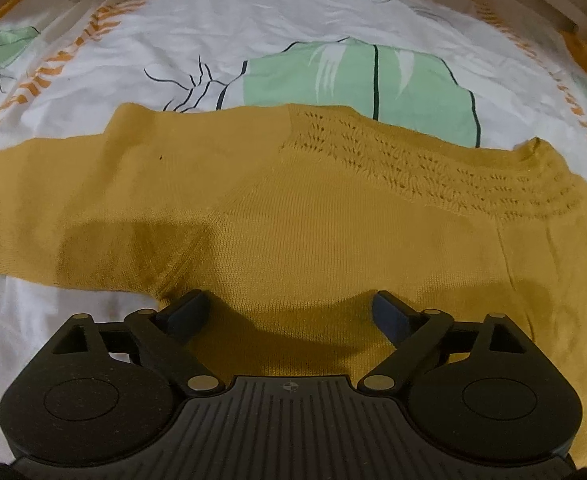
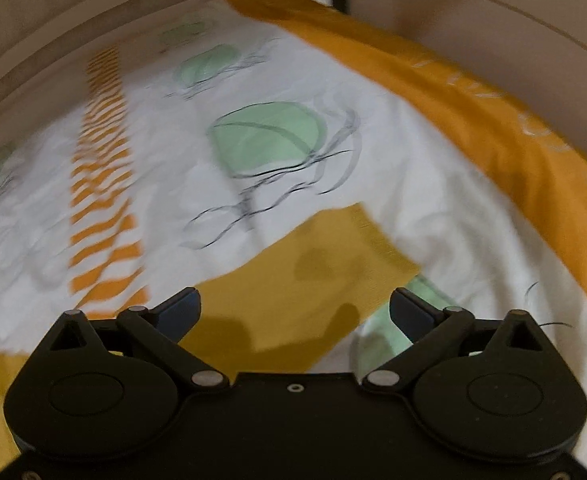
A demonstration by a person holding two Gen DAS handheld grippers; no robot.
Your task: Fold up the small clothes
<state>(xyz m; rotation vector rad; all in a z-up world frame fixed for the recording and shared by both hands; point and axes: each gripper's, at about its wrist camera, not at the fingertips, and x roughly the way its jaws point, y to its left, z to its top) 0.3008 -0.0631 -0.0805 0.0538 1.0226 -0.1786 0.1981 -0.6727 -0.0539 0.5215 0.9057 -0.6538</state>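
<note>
The mustard knit sweater [image 1: 293, 200] lies flat mid-bed, sleeves stretched crosswise. The left tool [image 1: 289, 312] hovers over its body, the right tool [image 2: 295, 308] over one sleeve [image 2: 313, 260]; both gape, empty.

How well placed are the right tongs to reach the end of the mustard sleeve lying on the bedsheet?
Probably well placed: the right tongs are open just above the mustard sleeve, whose end lies flat on the bedsheet with nothing covering it. The view is blurred, though.

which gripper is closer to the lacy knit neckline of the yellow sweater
Left. The left gripper hangs open over the sweater body just below the neckline; the right gripper is open over a sleeve end.
</note>
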